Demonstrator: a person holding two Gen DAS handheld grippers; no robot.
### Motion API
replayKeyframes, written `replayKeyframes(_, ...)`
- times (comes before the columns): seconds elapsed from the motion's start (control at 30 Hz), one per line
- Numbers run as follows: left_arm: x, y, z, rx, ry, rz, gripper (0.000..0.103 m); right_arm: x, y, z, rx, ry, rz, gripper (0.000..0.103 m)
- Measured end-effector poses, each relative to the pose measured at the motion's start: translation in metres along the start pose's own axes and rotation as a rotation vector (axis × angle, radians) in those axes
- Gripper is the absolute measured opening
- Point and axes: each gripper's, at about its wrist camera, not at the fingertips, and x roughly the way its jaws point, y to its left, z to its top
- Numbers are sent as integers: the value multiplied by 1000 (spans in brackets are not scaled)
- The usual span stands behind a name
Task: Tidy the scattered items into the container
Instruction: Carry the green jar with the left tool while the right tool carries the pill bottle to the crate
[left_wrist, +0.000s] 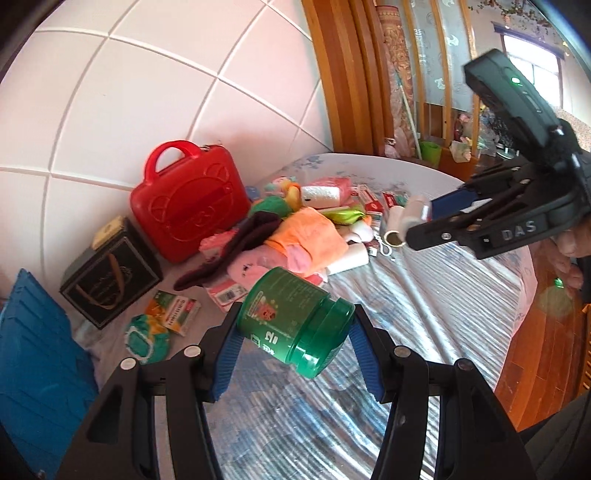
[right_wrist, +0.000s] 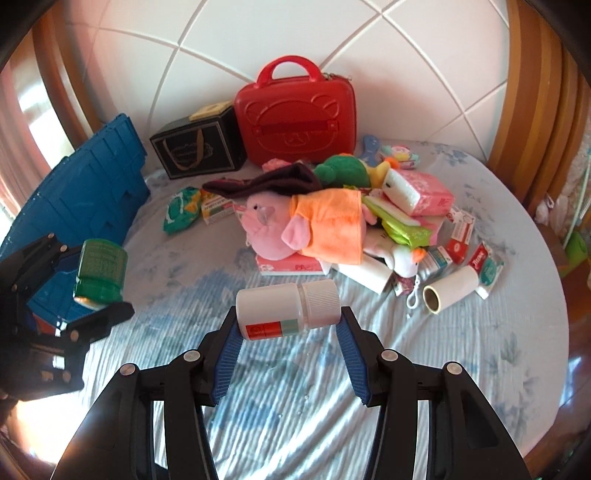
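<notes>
My left gripper (left_wrist: 295, 328) is shut on a green jar (left_wrist: 295, 321), held sideways above the bed; the same green jar (right_wrist: 100, 271) shows at the left of the right wrist view, near the blue crate (right_wrist: 85, 206). My right gripper (right_wrist: 289, 315) is shut on a white pill bottle (right_wrist: 288, 308) with a ribbed cap and a red-and-green label, also lying sideways; that bottle (left_wrist: 415, 214) hangs over the pile in the left wrist view. A heap of scattered items lies on the bed beyond, topped by a pink plush pig (right_wrist: 295, 225) in an orange shirt.
A red case (right_wrist: 297, 118) and a black box (right_wrist: 197, 146) stand against the tiled wall. Tissue packs (right_wrist: 424, 195), toothpaste boxes (right_wrist: 461, 229), a paper roll (right_wrist: 448, 290), a green packet (right_wrist: 183, 208) and a dark cloth (right_wrist: 266, 181) lie around the pile. Wooden frames flank the bed.
</notes>
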Motion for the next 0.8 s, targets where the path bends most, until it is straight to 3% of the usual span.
replayKeyframes(0.4,-62,52,7,-97,-80,119,55,-31,35,26,-31,-83,28,50)
replayKeyframes(0.8,-131,123,-3,-130,-195,168,55,-47,127,60,-85,-155,56,50)
